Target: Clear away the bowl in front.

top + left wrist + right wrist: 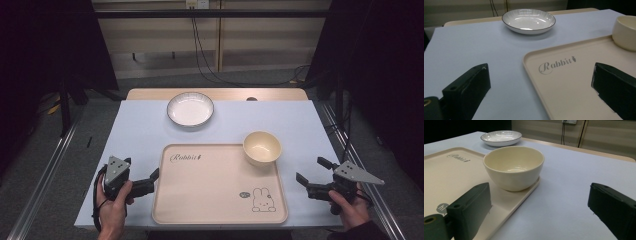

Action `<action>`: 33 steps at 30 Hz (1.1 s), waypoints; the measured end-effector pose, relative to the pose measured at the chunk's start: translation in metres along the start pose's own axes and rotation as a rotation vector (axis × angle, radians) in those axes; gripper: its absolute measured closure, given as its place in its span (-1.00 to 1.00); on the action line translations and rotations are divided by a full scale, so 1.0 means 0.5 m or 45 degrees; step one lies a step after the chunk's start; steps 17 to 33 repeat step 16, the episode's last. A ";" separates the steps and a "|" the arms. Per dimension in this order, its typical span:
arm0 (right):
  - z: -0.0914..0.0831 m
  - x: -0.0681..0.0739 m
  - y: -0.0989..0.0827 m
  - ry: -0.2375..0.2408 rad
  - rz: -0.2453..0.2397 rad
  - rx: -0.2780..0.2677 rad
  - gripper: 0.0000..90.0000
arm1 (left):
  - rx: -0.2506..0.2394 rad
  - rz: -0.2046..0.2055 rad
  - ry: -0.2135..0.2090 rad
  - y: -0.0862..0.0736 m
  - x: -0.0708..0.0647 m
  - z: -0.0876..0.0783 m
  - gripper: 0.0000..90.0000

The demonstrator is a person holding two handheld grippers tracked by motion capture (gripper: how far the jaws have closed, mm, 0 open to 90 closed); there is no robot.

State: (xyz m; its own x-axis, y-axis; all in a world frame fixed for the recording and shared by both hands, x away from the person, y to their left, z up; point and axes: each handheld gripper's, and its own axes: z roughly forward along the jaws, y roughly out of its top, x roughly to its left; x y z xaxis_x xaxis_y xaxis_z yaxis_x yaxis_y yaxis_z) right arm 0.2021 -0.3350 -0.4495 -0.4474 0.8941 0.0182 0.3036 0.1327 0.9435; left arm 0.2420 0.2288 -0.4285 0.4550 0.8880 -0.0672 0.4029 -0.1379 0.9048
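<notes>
So the tray (210, 195) sits flat on the counter (140, 135), near the person's edge, with "Rabbit" printed in its far-left corner and a little bunny drawing near the close-right corner. The cream bowl (262, 147) stands upright in the tray's far-right corner, right up against the rim. It looks empty from the right gripper view. Further back, off the tray and well apart from it, there's a white plate (190, 109) with a dark rim, also empty.

The left gripper (150, 181) is right at the tray's left edge, held in the person's left hand (112, 207). Its jaws are wide apart and holding nothing. In the left gripper view one jaw sits over the bare counter and the other over the tray, so the rim runs between them. Whether a jaw actually touches the tray is hard to call.

The right gripper (312, 172) is off to the right of the tray, a bit apart from it, in the right hand (350, 207). Jaws spread wide here too, nothing between them. The right gripper view looks toward the bowl, with one jaw low over the tray's corner and the other over the counter.
</notes>
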 end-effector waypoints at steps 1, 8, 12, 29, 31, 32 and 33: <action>0.000 0.000 0.000 0.000 0.001 -0.002 -0.90 | -0.007 -0.004 0.005 -0.004 0.000 -0.007 -0.97; 0.001 -0.001 -0.001 -0.001 -0.008 0.010 -0.90 | -0.002 -0.021 -0.007 -0.040 -0.001 -0.051 -0.96; 0.006 -0.002 -0.002 -0.023 -0.016 0.041 -0.90 | -0.023 0.012 -0.007 -0.047 0.006 -0.073 -0.97; 0.014 -0.004 -0.004 -0.032 -0.017 0.063 -0.90 | -0.029 -0.008 0.020 -0.047 0.013 -0.072 -0.97; 0.014 -0.004 -0.004 -0.032 -0.017 0.063 -0.90 | -0.029 -0.008 0.020 -0.047 0.013 -0.072 -0.97; 0.014 -0.004 -0.004 -0.032 -0.017 0.063 -0.90 | -0.029 -0.008 0.020 -0.047 0.013 -0.072 -0.97; 0.014 -0.004 -0.004 -0.032 -0.017 0.063 -0.90 | -0.029 -0.008 0.020 -0.047 0.013 -0.072 -0.97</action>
